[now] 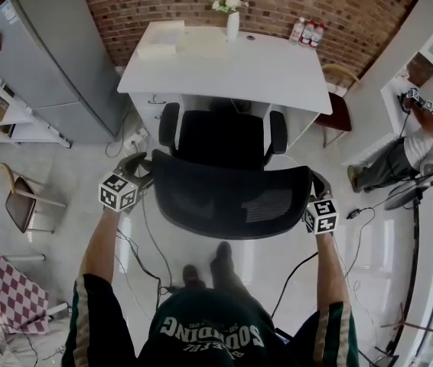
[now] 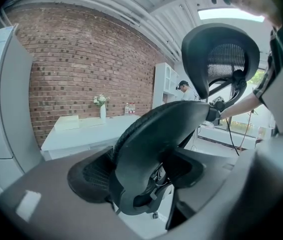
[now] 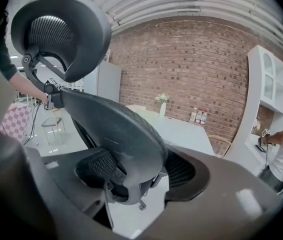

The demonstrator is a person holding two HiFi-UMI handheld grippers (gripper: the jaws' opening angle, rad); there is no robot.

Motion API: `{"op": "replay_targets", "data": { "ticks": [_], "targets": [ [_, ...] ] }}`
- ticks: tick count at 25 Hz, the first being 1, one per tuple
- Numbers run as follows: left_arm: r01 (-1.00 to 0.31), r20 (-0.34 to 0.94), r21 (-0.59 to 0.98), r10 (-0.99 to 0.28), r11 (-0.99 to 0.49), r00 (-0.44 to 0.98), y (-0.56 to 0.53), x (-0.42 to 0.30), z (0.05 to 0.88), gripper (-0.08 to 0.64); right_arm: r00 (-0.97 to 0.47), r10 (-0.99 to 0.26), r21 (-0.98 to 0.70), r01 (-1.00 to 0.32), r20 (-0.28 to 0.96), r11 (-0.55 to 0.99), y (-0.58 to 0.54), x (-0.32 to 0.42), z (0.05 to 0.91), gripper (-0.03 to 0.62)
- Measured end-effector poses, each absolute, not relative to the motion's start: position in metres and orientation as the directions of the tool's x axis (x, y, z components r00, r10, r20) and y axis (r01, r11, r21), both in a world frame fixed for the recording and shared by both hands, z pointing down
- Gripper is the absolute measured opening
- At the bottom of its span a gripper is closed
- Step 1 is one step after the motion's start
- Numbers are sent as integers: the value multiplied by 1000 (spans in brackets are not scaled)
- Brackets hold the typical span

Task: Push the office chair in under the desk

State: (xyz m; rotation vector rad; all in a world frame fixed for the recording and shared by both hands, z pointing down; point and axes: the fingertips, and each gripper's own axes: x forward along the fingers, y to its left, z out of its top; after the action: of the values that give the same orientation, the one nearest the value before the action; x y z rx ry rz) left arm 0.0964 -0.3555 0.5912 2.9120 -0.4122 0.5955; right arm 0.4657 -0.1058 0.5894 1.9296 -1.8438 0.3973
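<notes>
A black mesh office chair stands in front of the white desk [image 1: 278, 71]; its seat [image 1: 220, 140] and armrests reach just under the front edge. The curved backrest [image 1: 232, 193] faces me. At the backrest's left edge my left gripper [image 1: 143, 168] has its jaws closed around the rim. At the right edge my right gripper [image 1: 317, 192] grips the rim the same way. In the left gripper view the backrest [image 2: 156, 144] fills the gap between the jaws of the left gripper [image 2: 146, 206], headrest [image 2: 221, 59] above. The right gripper view shows the backrest [image 3: 111, 129] between the jaws of the right gripper [image 3: 131, 201].
A vase of flowers [image 1: 232, 17], a white box [image 1: 159, 40] and bottles [image 1: 307, 31] stand on the desk. A grey fridge [image 1: 48, 52] is at left, a wooden chair [image 1: 21, 201] nearer. A brown chair [image 1: 335, 113] and a person [image 1: 423, 140] are at right. Cables [image 1: 148, 243] lie on the floor.
</notes>
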Motion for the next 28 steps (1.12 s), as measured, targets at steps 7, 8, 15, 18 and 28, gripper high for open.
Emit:
{"op": "replay_targets", "data": {
  "ticks": [7, 8, 15, 18, 28],
  "targets": [
    [-371, 359, 162, -296, -914, 885, -352, 81, 587, 325, 132, -848, 96, -991, 514, -96, -86, 471, 589, 257],
    [-391, 338, 179, -316, -903, 886, -350, 74, 584, 325, 138, -852, 69, -990, 506, -119, -79, 470, 590, 243],
    [-472, 296, 149, -416, -869, 860, -315, 24, 578, 196, 244, -872, 16, -965, 425, -262, -29, 429, 586, 2],
    [-503, 305, 73, -461, -861, 833, -290, 10, 576, 41, 239, -880, 8, -966, 411, -259, -20, 399, 579, 1],
    [-542, 268, 14, -519, -841, 812, -198, 11, 552, 11, 239, -907, -15, -965, 347, -261, 19, 307, 545, 0]
  ]
}}
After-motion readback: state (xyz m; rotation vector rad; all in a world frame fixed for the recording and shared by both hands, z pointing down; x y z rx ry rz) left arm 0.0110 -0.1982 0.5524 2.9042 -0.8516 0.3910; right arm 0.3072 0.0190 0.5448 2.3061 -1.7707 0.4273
